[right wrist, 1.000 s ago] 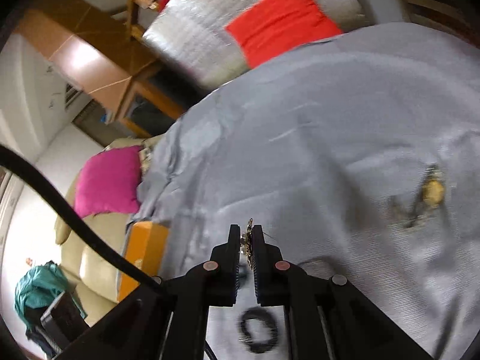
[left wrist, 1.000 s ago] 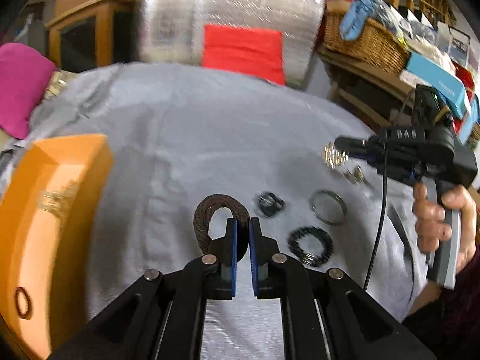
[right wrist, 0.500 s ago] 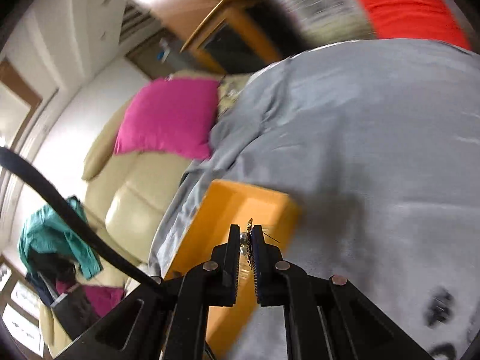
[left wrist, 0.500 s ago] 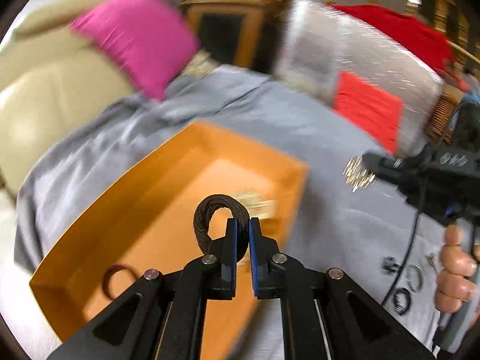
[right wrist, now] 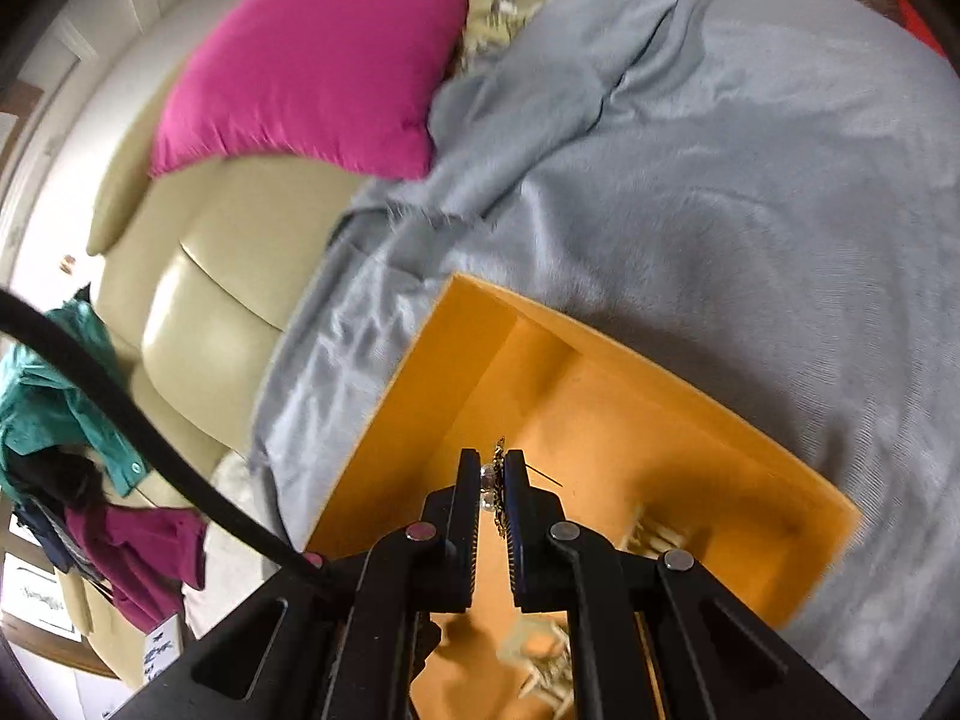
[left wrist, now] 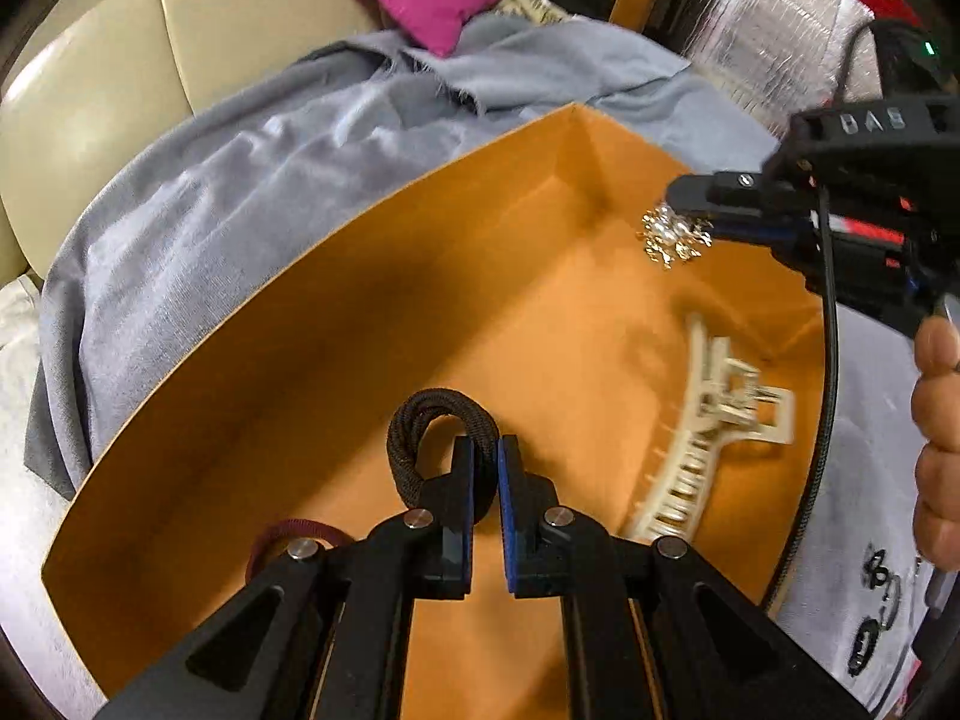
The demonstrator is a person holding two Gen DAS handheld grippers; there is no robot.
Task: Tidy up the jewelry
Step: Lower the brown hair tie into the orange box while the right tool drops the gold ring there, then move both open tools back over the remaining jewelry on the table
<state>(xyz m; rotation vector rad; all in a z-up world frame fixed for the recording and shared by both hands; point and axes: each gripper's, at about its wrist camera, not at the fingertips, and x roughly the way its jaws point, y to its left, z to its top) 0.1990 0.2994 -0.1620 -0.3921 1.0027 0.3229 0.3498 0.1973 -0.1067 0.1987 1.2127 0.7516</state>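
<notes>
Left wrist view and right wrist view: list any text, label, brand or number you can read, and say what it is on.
"DAB": raised letters on the black body of the right gripper, seen in the left wrist view; the first letter is uncertain.
Handwritten dark marks on a white paper at the lower left of the right wrist view: too blurred to read.
Nothing readable on the orange box, the hair claw or the brooch.

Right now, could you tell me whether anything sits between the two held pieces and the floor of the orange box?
Nothing visible does. The left gripper holds the dark hair tie over bare box floor; the right gripper holds the brooch near the far corner. The cream hair claw lies aside.
</notes>
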